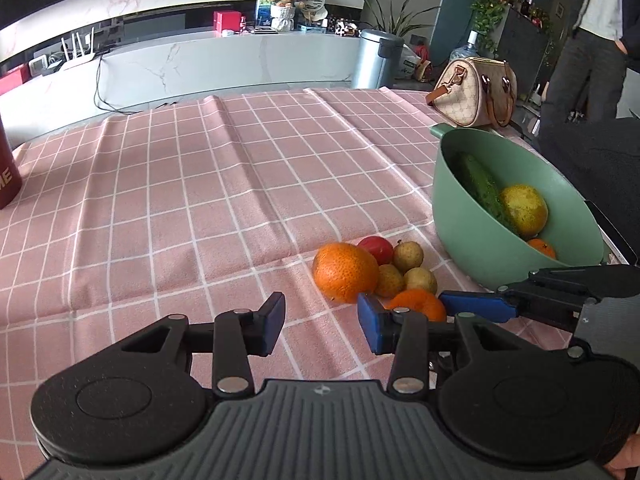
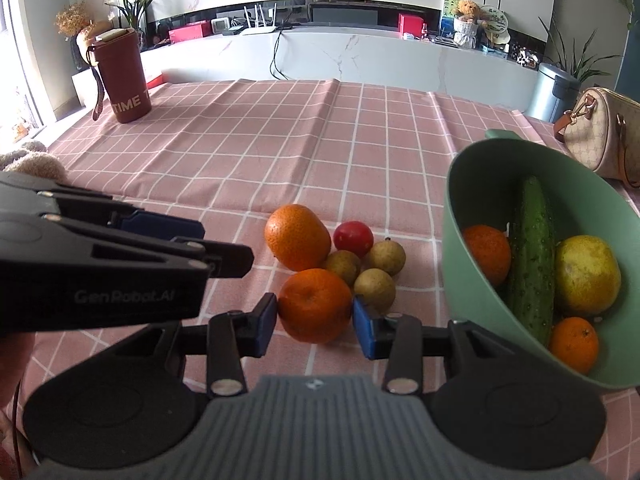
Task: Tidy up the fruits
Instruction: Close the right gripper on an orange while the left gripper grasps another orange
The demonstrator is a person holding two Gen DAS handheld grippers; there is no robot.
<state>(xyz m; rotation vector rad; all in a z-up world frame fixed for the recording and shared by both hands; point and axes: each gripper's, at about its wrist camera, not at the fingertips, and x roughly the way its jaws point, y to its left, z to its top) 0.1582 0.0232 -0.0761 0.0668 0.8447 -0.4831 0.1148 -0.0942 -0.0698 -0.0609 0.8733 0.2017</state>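
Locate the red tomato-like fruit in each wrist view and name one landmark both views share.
Left wrist view: the red fruit sits right of centre, behind the large orange, in the loose pile on the tablecloth.
Right wrist view: the red fruit sits centre, right of the large orange, beyond the right gripper.
Shared landmark: the green bowl, right of the pile in both.

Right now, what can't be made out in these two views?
- Whether the right gripper actually presses the near orange: the jaws flank it, contact unclear.
- Same orange, left wrist view: mostly hidden behind pads.
- Green bowl: bottom hidden by cucumber and fruit.
- Red bottle: cut by the left edge, lettering partial.
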